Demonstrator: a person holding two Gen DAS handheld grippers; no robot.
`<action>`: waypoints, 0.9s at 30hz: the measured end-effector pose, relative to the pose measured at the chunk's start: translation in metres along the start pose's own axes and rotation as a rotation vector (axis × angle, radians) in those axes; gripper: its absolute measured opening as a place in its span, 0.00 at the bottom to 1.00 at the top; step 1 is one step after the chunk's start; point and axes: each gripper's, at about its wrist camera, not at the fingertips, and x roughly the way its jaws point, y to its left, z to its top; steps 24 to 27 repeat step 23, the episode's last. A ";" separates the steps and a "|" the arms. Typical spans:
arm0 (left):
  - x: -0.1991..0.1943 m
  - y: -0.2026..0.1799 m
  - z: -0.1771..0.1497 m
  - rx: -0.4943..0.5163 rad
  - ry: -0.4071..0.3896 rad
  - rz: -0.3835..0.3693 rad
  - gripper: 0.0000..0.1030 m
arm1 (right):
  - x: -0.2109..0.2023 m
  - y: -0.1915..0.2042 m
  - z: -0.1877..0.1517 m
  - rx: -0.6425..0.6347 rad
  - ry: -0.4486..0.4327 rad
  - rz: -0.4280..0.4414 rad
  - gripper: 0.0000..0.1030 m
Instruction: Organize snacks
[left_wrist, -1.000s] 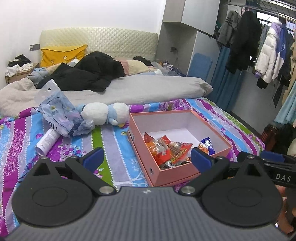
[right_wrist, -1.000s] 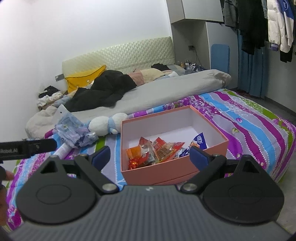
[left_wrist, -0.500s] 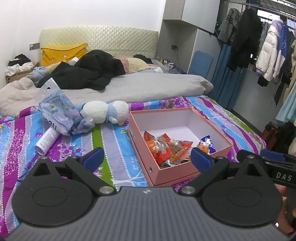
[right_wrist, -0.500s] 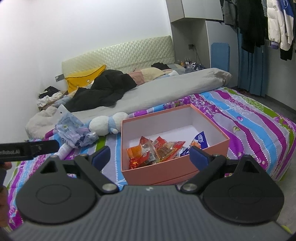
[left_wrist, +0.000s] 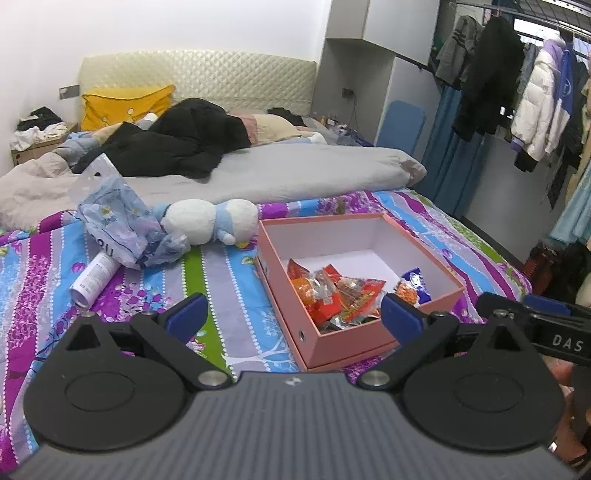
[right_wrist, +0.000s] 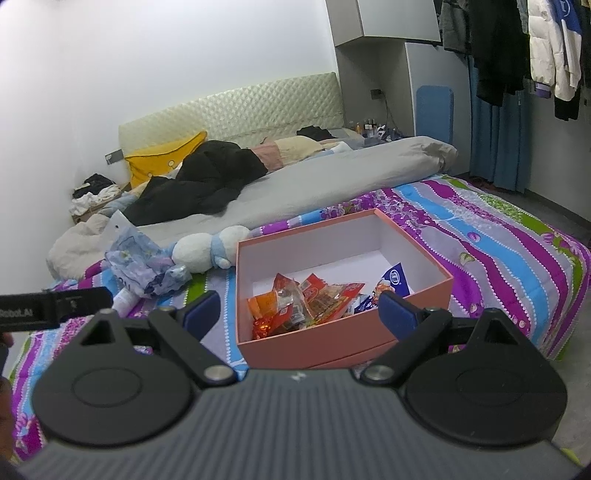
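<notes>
One bed (left_wrist: 236, 280) with a striped floral cover is carrying everything, and one grey quilt (left_wrist: 295, 173) is lying across its far half with one black coat (left_wrist: 177, 144) and one yellow pillow (left_wrist: 125, 105) behind it. One pink box (left_wrist: 332, 339) is sitting open on the cover, and the snacks (left_wrist: 340, 291) are lying heaped in its near end: several red and orange packets, too jumbled to count, plus one blue packet (right_wrist: 397, 278) just beside them. One white stuffed toy (left_wrist: 207, 221) is lying just left of the box, one crumpled plastic bag (left_wrist: 118, 221) is touching it, and one white tube (left_wrist: 94, 277) is poking out beneath the bag. The left gripper (left_wrist: 291, 315) and right gripper (right_wrist: 297, 310) are both hovering before the box, jaws spread wide and holding nothing.
</notes>
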 end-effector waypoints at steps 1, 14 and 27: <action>0.000 0.000 0.000 -0.003 0.000 0.002 0.98 | 0.000 -0.001 0.000 0.002 0.001 -0.003 0.91; -0.001 -0.003 0.003 0.013 0.011 -0.015 0.99 | 0.001 -0.002 0.000 -0.008 -0.004 -0.002 0.91; 0.000 -0.004 0.004 0.022 0.025 -0.011 0.99 | 0.000 -0.002 0.001 -0.006 0.003 0.006 0.91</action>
